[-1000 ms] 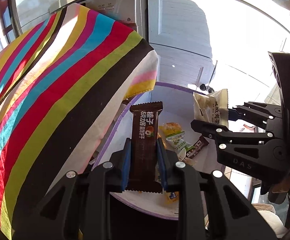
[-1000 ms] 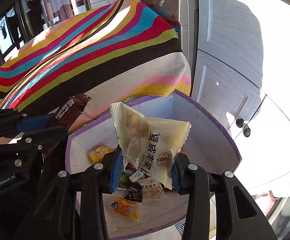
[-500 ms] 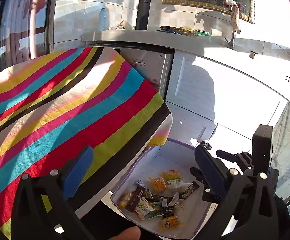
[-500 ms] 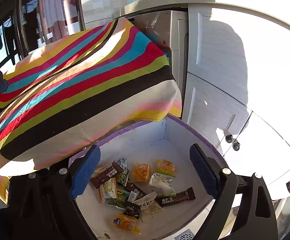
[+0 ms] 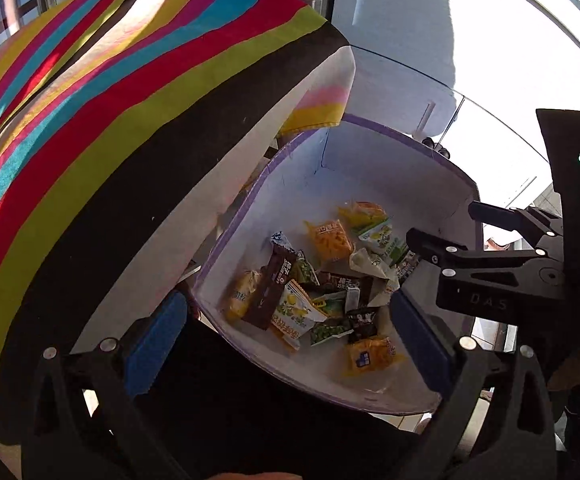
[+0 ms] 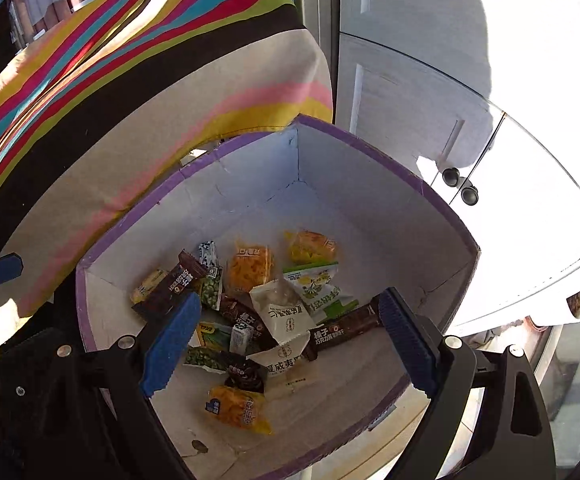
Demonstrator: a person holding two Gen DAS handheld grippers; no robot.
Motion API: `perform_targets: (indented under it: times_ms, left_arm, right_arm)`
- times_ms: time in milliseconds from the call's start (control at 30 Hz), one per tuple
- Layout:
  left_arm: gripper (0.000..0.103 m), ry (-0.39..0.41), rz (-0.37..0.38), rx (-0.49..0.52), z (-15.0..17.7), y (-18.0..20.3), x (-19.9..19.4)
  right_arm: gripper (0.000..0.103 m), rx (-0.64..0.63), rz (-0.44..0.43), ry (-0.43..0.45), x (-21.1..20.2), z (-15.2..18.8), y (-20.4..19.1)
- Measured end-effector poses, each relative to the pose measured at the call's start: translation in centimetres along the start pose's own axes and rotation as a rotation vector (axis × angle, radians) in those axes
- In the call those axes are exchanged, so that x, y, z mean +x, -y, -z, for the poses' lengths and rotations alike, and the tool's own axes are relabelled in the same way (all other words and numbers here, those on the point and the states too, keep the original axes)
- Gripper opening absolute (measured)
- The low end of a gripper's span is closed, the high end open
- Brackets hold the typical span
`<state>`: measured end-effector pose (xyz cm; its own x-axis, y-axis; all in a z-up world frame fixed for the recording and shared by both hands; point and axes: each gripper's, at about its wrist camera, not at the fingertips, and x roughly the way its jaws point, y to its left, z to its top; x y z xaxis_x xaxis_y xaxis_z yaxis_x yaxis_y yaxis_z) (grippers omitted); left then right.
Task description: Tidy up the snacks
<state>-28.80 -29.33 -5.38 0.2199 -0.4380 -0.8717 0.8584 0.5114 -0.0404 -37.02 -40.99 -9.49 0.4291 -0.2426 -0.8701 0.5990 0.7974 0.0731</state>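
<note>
Both grippers hang over an open cardboard box with a purple rim and white inner walls, pointing steeply down into it. The left gripper stands with its blue pads spread wide and nothing between them; its jaws have just been opening. The right gripper is likewise spread wide and holds nothing, its jaws also having just opened. In the left wrist view the right gripper shows at the right edge, above the box's far side.

The snacks lie loose in a heap on the box floor. A brown chocolate bar rests tilted near the left wall of the box, partly on a yellow packet. A white pastry pouch sits in the middle of the heap, with a second dark chocolate bar just beside it toward the right pad. Orange packets and green pea packets lie around them, touching one another.

A striped cloth in red, yellow, turquoise and black covers the bench beside the box, its edge hanging over the box's near corner. White cabinet doors stand behind.
</note>
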Motion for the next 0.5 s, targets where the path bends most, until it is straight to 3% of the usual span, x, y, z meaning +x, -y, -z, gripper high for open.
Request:
perform_targets:
  times_ms: [500]
  left_arm:
    - [0.101, -0.056, -0.034, 0.075, 0.4, 1.6, 1.3]
  right_arm:
    - [0.088, 0.052, -0.022, -0.037, 1.1, 0.2, 0.4]
